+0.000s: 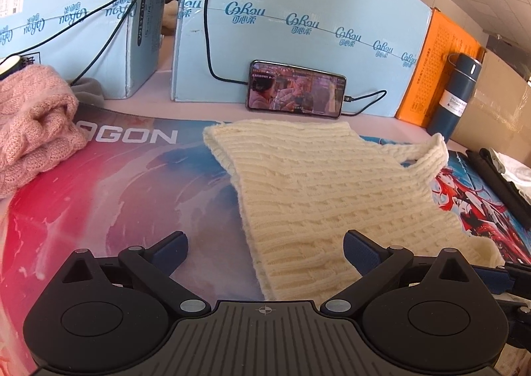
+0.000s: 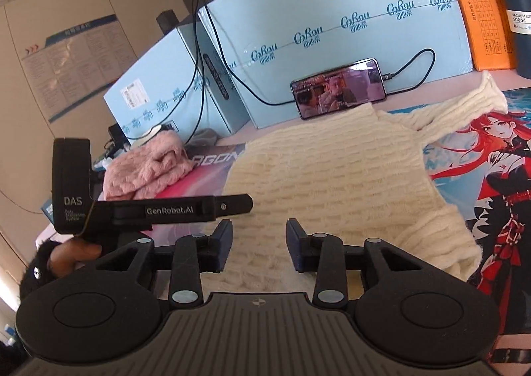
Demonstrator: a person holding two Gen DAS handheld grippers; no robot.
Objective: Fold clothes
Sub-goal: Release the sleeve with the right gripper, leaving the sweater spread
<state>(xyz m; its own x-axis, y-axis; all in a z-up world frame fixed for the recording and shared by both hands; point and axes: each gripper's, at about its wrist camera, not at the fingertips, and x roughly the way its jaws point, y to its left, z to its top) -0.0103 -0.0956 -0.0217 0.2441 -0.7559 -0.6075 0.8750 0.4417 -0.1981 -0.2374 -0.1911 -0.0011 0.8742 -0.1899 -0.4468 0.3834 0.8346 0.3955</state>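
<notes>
A cream knitted sweater (image 1: 308, 183) lies partly folded on the printed desk mat (image 1: 116, 196), with one sleeve trailing to the right. It also shows in the right wrist view (image 2: 332, 177). My left gripper (image 1: 265, 251) is open wide and empty, low over the sweater's near left edge. My right gripper (image 2: 259, 245) is open and empty, just above the sweater's near edge. The left gripper's body (image 2: 149, 208) shows to the left in the right wrist view.
A folded pink sweater (image 1: 33, 130) lies at the left. Light blue boxes (image 1: 298, 31) stand behind the mat. A phone (image 1: 295, 89) with a cable leans on one. An orange box (image 1: 438, 67) and a dark blue bottle (image 1: 456, 94) stand back right. Dark items (image 1: 497, 173) lie far right.
</notes>
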